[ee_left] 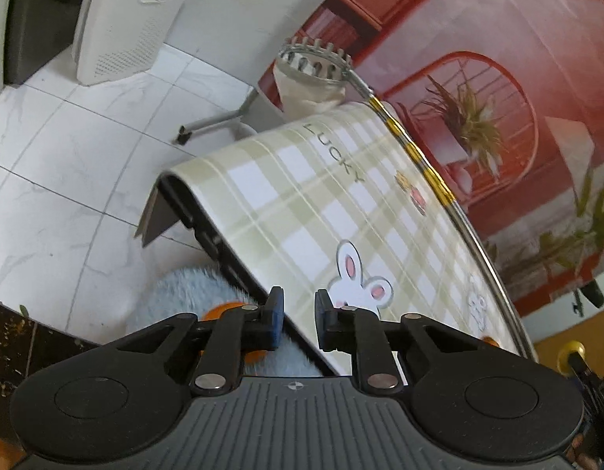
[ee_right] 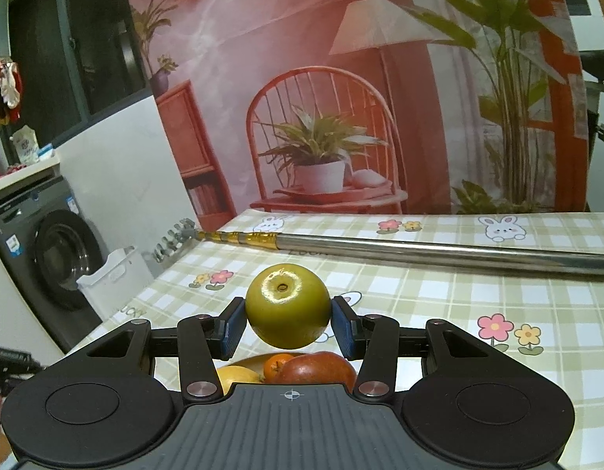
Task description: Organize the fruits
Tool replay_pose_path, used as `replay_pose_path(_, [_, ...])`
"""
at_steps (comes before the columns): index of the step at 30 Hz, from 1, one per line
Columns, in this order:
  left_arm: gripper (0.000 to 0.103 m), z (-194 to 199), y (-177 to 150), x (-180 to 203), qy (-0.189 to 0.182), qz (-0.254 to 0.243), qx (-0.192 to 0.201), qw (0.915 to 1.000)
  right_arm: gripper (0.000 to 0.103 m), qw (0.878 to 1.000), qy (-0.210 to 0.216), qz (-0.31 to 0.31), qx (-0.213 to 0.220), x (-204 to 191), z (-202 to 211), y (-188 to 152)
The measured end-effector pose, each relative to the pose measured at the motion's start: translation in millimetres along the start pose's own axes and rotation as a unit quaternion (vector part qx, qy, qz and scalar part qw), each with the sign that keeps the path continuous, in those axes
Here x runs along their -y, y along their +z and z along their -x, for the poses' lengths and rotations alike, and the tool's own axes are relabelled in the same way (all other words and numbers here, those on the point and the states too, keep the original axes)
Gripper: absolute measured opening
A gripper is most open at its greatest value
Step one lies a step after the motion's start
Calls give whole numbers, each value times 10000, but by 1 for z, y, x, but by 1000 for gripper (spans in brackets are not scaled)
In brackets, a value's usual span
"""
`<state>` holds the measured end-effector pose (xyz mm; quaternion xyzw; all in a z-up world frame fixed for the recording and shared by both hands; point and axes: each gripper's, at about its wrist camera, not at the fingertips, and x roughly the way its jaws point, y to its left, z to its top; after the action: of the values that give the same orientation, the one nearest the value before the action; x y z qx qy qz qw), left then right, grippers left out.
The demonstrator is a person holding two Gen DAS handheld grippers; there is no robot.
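My right gripper (ee_right: 288, 323) is shut on a green apple (ee_right: 287, 305) and holds it above a bowl (ee_right: 247, 361). In the bowl lie a red apple (ee_right: 319, 368), a small orange (ee_right: 276, 365) and a yellow fruit (ee_right: 237, 376), partly hidden by the gripper body. My left gripper (ee_left: 298, 323) is empty with a small gap between its fingers. It hangs over the left edge of the checked table (ee_left: 310, 196). An orange object (ee_left: 223, 309) shows below it on a fluffy pale blue cushion (ee_left: 184, 297).
A telescopic metal fruit picker pole (ee_right: 439, 250) lies across the table, its toothed ring and cloth bag (ee_left: 313, 78) hanging past the far edge. A white bin (ee_left: 122, 23) stands on the tiled floor. A washing machine (ee_right: 55, 254) is at the left.
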<state>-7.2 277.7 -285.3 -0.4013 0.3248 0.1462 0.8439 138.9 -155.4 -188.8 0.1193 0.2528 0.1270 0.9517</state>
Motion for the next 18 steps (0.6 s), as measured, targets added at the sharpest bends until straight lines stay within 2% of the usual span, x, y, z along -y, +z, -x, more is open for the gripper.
replay_pose_path(2, [11,2,-3,-4,-27,35,-56,10000,44,10000,10,-30,33,2,2,1])
replay_pose_path(12, [11,4,5,-11,570,-37,133,9983,44,9999,24,-111,106,5,8,-2])
replay_pose_path(14, [10,4,3,-19,579,111,143,9982,44,9999,13,-122,116,6,9,-2])
replay_pose_path(16, [11,-1,1,-28,481,428,-75,9979,44,9998,5,-147,118,6,9,-1])
replay_pose_path(18, [11,0,-2,-33,399,528,6,9978,44,9998,10,-178,120,7,9,-1])
